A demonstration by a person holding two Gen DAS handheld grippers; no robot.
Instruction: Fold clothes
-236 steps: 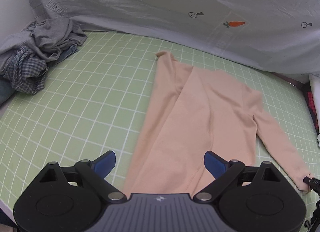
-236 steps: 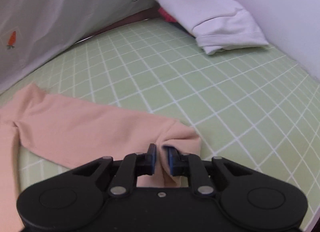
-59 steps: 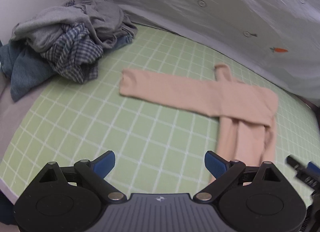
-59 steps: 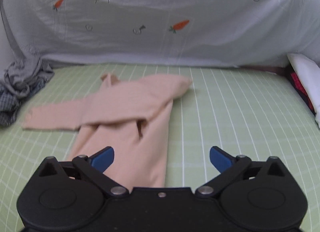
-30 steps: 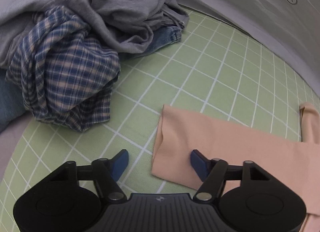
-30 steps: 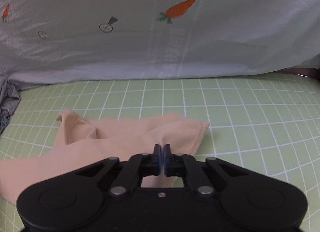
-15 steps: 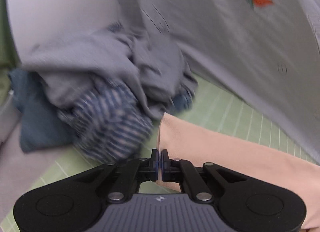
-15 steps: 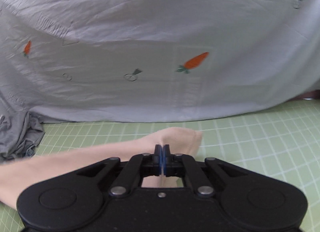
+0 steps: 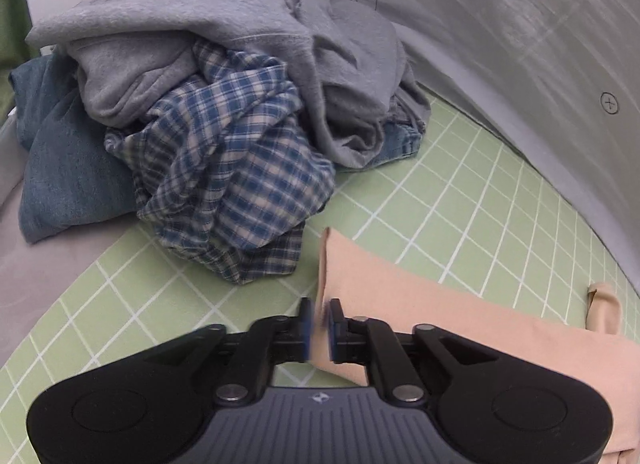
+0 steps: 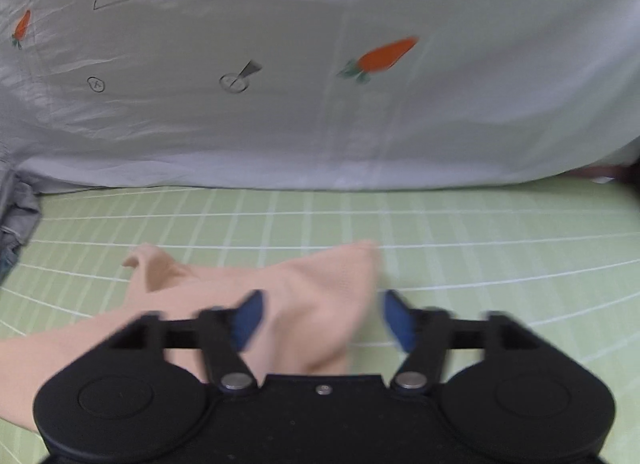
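Observation:
A peach long-sleeved top (image 9: 440, 316) lies on the green grid mat (image 9: 460, 191). In the left wrist view its sleeve cuff stands on edge between the blue pads of my left gripper (image 9: 318, 328). Those jaws are opening and stand a narrow gap apart, and the pads no longer squeeze the cloth. In the right wrist view a folded corner of the top (image 10: 312, 284) rests on the mat between the fingers of my right gripper (image 10: 322, 316). Its jaws are opening and stand wide apart, clear of the cloth on both sides.
A pile of unfolded clothes (image 9: 224, 123), grey, blue plaid and denim, sits just left of the sleeve cuff. A grey sheet with carrot prints (image 10: 320, 83) hangs along the far edge of the mat (image 10: 480, 232). Bare mat shows to the right of the top.
Half a second ago both grippers were shut on the peach cloth. Now the right jaws have swung wide and the corner has dropped to the mat. The left jaws have parted slightly.

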